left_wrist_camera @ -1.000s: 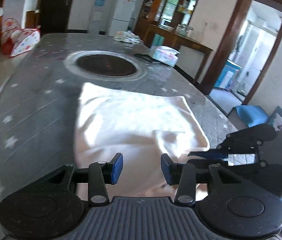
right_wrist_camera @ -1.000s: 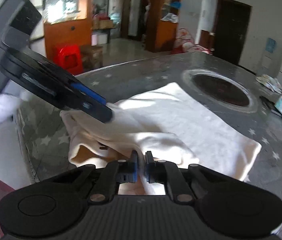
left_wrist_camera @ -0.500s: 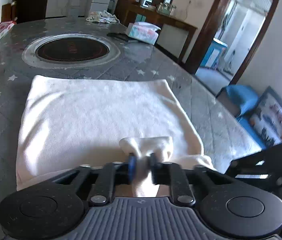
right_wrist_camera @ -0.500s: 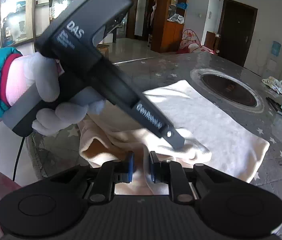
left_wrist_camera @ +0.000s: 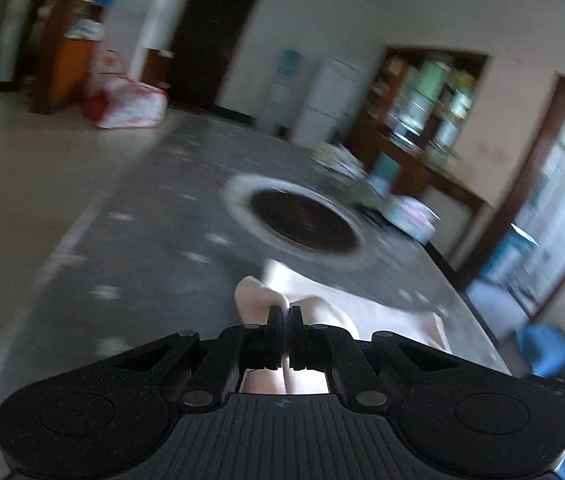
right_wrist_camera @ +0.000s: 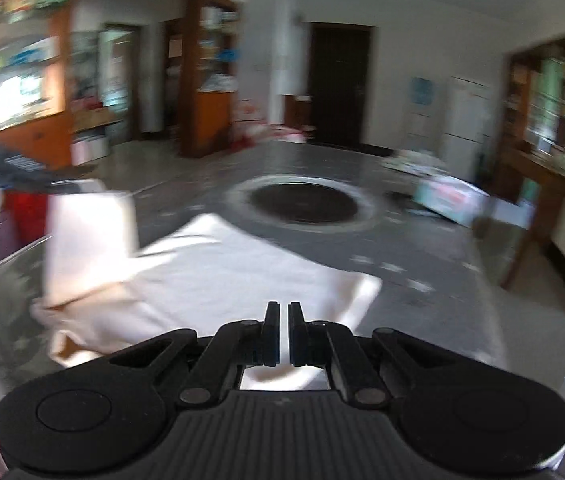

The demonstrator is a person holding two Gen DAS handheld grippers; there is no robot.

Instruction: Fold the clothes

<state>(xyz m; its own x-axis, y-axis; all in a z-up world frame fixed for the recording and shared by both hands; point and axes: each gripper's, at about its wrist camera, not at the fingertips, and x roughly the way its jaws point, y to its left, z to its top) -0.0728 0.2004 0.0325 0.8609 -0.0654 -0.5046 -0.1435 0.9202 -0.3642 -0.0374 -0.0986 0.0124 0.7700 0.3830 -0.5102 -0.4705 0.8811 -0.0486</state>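
Both wrist views low over the counter (left_wrist_camera: 154, 240), angled down along their fingers, facing the far wall, sharing the round inset (right_wrist_camera: 302, 202)

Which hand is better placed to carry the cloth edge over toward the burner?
Probably the left. Its fingers are shut on a raised fold of the cloth, just short of the burner. The right fingers are shut with cloth only visible beneath, so a grip there is unclear.
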